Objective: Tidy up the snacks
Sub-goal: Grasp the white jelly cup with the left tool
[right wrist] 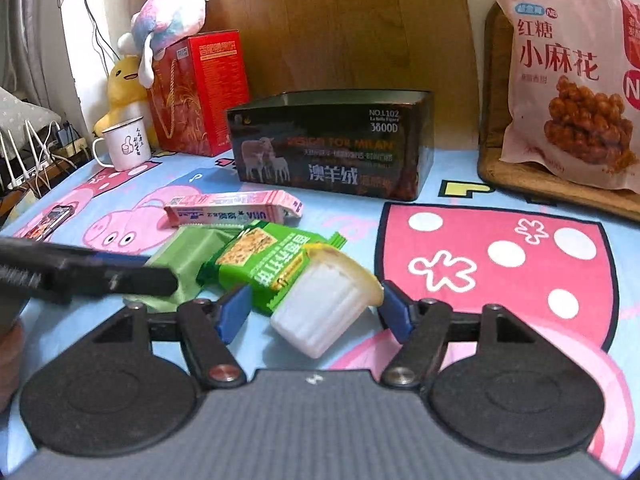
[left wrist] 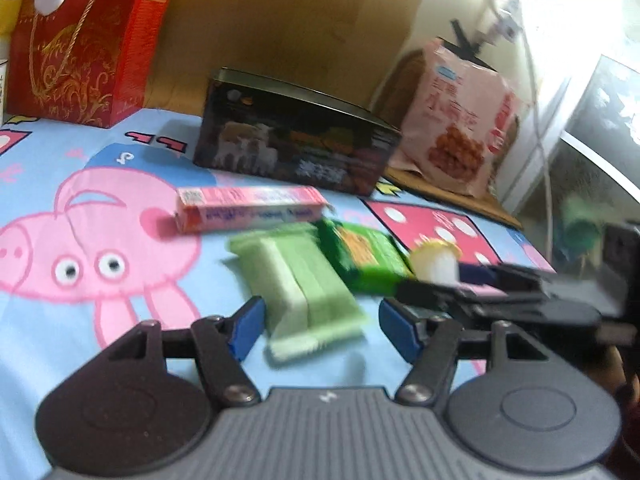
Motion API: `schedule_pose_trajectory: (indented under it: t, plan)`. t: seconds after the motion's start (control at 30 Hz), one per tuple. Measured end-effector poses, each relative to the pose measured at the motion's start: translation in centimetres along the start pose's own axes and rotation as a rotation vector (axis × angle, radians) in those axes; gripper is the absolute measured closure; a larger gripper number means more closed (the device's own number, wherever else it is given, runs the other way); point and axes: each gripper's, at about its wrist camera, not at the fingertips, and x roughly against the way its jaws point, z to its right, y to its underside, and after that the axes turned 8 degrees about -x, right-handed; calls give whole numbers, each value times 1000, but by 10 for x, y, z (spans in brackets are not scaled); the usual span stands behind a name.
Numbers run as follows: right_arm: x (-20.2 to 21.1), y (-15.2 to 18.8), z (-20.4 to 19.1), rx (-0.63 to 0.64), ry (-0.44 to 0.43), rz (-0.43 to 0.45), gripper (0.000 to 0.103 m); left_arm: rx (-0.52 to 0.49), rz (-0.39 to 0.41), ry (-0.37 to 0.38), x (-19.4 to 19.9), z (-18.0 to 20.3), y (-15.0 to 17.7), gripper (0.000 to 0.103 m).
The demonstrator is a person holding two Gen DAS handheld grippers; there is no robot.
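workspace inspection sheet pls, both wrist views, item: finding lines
surface: blue cartoon-pig cloth.
job's things: pink slim carton, pale green wafer pack, bright green biscuit packet, white ridged jelly cup, open black rectangular box, pink snack bag.
clutter: red gift bag, white enamel mug, yellow duck plush, pastel plush.
grippers: left gripper open around wafer pack; right gripper open around cup.
cables: white cords.
surroundings: wooden board.

Ahead of the right gripper [right wrist: 312, 312]: ribbed white plastic cup [right wrist: 320, 312], glossy green foil wrapper [right wrist: 260, 264]. Beyond: glossy black box [right wrist: 332, 148] on printed cloth [right wrist: 500, 264].
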Motion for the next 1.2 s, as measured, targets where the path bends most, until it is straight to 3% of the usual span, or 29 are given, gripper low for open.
schedule_pose_trajectory:
  t: [0.27, 0.4, 0.43, 0.47, 0.5, 0.67, 0.77, 0.9, 0.97, 1.1, 1.2]
  plan:
    - [10, 9, -4, -2, 4, 5, 31, -35, -43, 152, 23, 22, 19, 40]
    - [13, 11, -2, -2, -4, 6, 32, 77, -8, 202, 37, 5, 13, 38]
    - [13, 11, -5, 15, 5, 6, 34, 113, -4, 220, 38, -1, 11, 38]
    - [12, 12, -8, 39, 10, 5, 44, 136, -2, 231, 37, -4, 9, 38]
    - [13, 14, -12, 65, 3, 4, 45, 156, 2, 239, 37, -8, 7, 38]
    - [21, 27, -38, 177, -61, 0, 46, 202, 0, 245, 35, -16, 10, 37]
    - [26, 33, -49, 173, -158, -25, 46, 219, 4, 265, 38, -21, 13, 37]
    - [24, 27, -64, 154, -224, -20, 46, 244, 41, 287, 48, -29, 11, 37]
    - [21, 22, -76, 163, -254, -10, 46, 251, 58, 272, 51, -34, 11, 37]
    - [5, 14, -106, 255, -254, 19, 46, 295, 70, 211, 52, -50, 11, 46]
    - [-10, 8, -121, 333, -235, 38, 46, 337, 88, 162, 51, -67, 5, 46]
